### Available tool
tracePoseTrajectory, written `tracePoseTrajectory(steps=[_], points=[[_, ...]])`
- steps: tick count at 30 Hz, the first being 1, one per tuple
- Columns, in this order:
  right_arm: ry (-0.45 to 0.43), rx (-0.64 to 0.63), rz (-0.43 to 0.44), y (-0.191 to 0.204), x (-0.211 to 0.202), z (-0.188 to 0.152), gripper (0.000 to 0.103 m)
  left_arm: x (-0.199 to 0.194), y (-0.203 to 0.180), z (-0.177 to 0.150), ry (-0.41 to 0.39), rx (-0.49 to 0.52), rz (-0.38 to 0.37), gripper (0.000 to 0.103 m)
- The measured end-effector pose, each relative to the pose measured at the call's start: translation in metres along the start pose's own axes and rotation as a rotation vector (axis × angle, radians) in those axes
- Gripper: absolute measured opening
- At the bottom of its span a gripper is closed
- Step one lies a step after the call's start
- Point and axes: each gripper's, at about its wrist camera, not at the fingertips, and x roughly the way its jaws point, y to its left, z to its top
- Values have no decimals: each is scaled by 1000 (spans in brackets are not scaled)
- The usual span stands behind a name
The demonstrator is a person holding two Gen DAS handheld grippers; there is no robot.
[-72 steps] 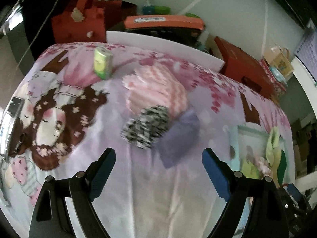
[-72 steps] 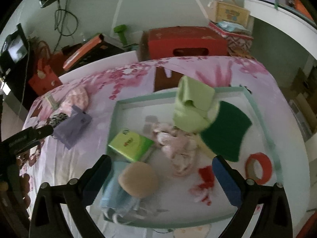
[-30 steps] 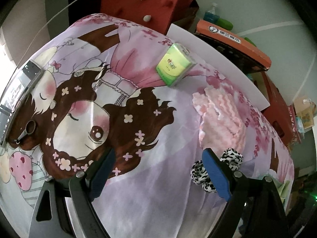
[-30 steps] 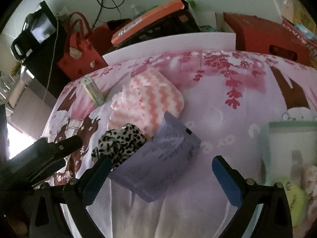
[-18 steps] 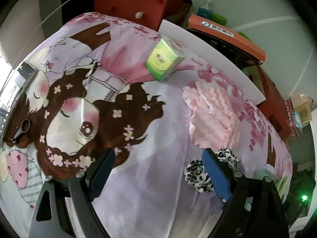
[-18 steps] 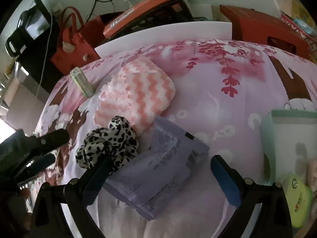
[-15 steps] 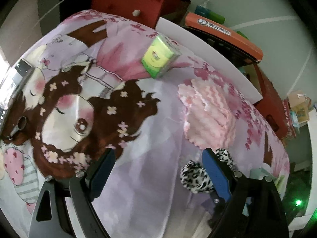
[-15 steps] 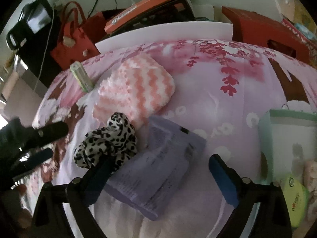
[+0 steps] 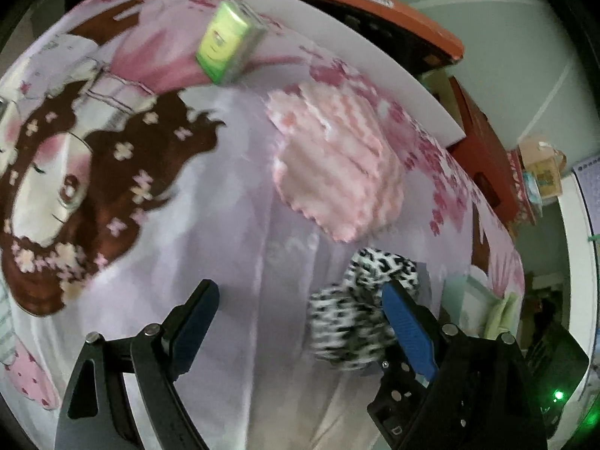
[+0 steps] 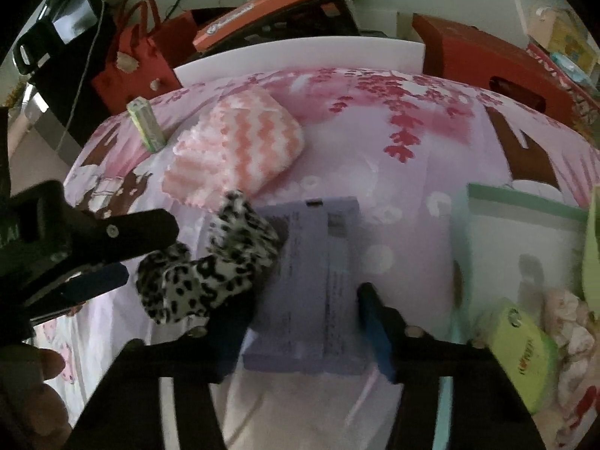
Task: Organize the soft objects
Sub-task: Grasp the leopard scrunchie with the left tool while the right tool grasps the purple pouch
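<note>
I'm working in a cluttered home room, cartoon-print bedsheet spread flat, red gift bag, stacked cardboard boxes along the wall.

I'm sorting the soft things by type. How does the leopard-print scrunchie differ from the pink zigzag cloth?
The scrunchie is black-and-white spotted; the cloth has pink and white zigzag stripes. The scrunchie is bunched into a puffy loop, while the cloth lies folded flat and covers more of the bedsheet. The scrunchie sits beside the left gripper and overlaps the purple packet; the cloth lies farther back, untouched. Both rest on the sheet.
</note>
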Motion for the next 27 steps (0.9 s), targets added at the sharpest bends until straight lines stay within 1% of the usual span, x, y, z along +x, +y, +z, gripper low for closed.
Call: tracePoseTrajectory(steps=[3,5,7,11,13,18,22,24,26,27], points=[[5,4,-18,-6,-3,-2,58,3,-7,-4,23,5,-38,89],[8,15,-14,-10,-3,-2,57,7,-12,-7,37,19,-40,85],[10,18,-14,-11,-2,-2,57,9,-15,-9,47,26,-32,80],[14,15,-17,-11,-3,-2,57,12,-19,-11,50,41,-17,73],[17,12,-18,-11,-3,-2,57,14,-23,-13,55,60,-8,72],[23,8,-22,-11,-3,-3,57,22,-32,-16,55,113,47,72],[26,1,-25,-10,-2,-3,57,21,-33,-17,49,127,65,71],[28,-3,-27,-10,-2,-3,57,21,-33,-17,45,133,69,65],[30,-6,-28,-10,-2,-3,57,22,-36,-16,50,142,52,50],[30,-6,-28,-10,-2,-3,57,25,-38,-16,59,142,33,46]])
